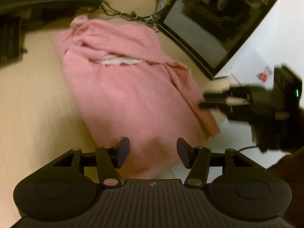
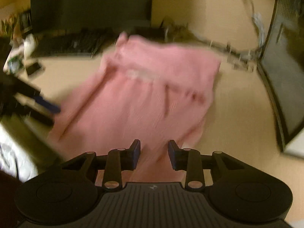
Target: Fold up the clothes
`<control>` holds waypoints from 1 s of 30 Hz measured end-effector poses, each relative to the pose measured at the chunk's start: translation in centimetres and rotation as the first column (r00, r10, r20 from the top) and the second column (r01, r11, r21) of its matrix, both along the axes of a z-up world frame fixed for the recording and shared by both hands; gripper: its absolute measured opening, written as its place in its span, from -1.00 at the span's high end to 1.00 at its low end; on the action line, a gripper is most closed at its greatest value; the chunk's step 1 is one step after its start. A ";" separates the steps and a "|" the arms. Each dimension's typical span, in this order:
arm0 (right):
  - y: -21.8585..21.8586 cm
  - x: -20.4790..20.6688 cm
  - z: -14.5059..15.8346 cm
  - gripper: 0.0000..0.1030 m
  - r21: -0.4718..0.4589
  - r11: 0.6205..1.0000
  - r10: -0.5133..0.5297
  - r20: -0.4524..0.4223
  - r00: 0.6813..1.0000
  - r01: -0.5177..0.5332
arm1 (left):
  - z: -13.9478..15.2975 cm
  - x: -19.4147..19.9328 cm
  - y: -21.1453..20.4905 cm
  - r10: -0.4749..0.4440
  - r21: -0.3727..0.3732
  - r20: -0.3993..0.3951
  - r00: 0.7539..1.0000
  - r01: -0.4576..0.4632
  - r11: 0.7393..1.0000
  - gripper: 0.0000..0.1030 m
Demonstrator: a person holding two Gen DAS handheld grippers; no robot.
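Note:
A pink ribbed garment lies partly folded on the beige table, with a white lining showing at a seam. My left gripper is open over the garment's near edge, holding nothing. The right gripper shows at the garment's right edge in the left wrist view, blurred. In the right wrist view the garment is blurred; my right gripper is open above its near edge. The left gripper shows at the garment's left side.
A black monitor lies tilted at the back right. A tangle of cables runs behind the garment. A keyboard and another dark screen stand at the back. White paper lies at the right.

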State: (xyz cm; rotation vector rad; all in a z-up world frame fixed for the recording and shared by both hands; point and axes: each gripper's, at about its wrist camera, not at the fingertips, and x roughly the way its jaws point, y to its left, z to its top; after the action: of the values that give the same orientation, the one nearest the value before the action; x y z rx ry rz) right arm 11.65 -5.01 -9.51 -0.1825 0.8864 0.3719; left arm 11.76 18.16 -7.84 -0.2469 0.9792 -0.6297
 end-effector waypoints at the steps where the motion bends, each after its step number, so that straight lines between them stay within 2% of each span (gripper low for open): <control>1: 0.4 -0.6 -1.1 0.39 -0.015 1.000 -0.005 -0.041 0.999 0.005 | -0.7 0.1 0.1 -0.011 -0.006 -0.016 1.000 0.011 1.000 -0.13; 4: 1.7 -1.6 -2.5 0.35 -0.060 0.997 -0.040 -0.008 0.999 0.040 | -2.1 0.5 -0.2 -0.024 -0.006 -0.021 0.999 0.024 1.000 -0.12; 6: 2.2 -0.7 -2.4 0.35 -0.062 0.995 -0.073 -0.015 0.997 0.072 | -2.2 1.4 -0.6 -0.023 -0.024 -0.021 1.000 0.022 0.999 -0.05; 11: 2.7 1.4 -2.6 0.35 -0.071 0.994 -0.078 0.005 0.997 0.078 | -2.2 4.0 -1.5 -0.001 -0.052 -0.029 1.000 -0.001 0.999 -0.07; 14: 2.1 1.0 -2.4 0.33 -0.084 0.996 -0.005 -0.041 0.999 0.001 | -0.8 4.0 -0.5 0.022 -0.074 -0.042 0.999 -0.025 0.997 -0.23; 15: 1.8 0.4 -2.3 0.30 -0.093 0.995 0.027 -0.069 0.997 -0.033 | -0.4 4.1 -0.2 0.030 -0.080 -0.046 0.998 -0.033 0.996 -0.36; 17: 0.5 0.0 -1.6 0.28 -0.075 0.996 0.047 -0.117 0.992 -0.056 | 0.5 4.1 0.4 0.045 -0.094 -0.055 0.997 -0.050 0.994 -0.38; 19: -0.9 1.3 0.6 0.15 -0.031 0.998 0.052 -0.083 0.995 -0.055 | 1.5 4.1 1.0 0.060 -0.108 -0.064 0.996 -0.066 0.992 -0.46; 21: -2.1 3.8 3.2 -0.02 0.025 0.999 0.031 -0.001 1.000 -0.031 | 2.4 4.2 1.7 0.074 -0.121 -0.073 0.995 -0.083 0.989 -0.62; 24: -3.2 9.0 5.3 -0.02 0.106 0.994 -0.009 0.107 0.994 -0.002 | 4.3 7.7 2.0 0.186 -0.118 0.013 0.982 -0.183 0.976 -0.67; 26: -3.5 13.7 5.3 0.15 0.120 0.993 -0.026 0.160 0.987 0.007 | 5.6 10.4 2.2 0.266 -0.119 0.079 0.961 -0.255 0.960 -0.66; 27: -3.8 15.8 4.8 0.33 0.119 0.993 -0.031 0.163 0.986 0.012 | 5.6 11.8 2.0 0.296 -0.118 0.099 0.950 -0.285 0.951 -0.64; 30: -2.3 21.5 2.2 0.39 0.104 0.995 -0.026 0.122 0.992 0.013 | 4.6 16.1 1.2 0.374 -0.113 0.137 0.917 -0.360 0.926 -0.61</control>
State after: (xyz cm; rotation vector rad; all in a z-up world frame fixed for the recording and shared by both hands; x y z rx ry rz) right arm 33.14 -7.29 -7.26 -0.1007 0.7448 0.3829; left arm 27.85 19.35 -3.28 -0.4404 0.7291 -0.3391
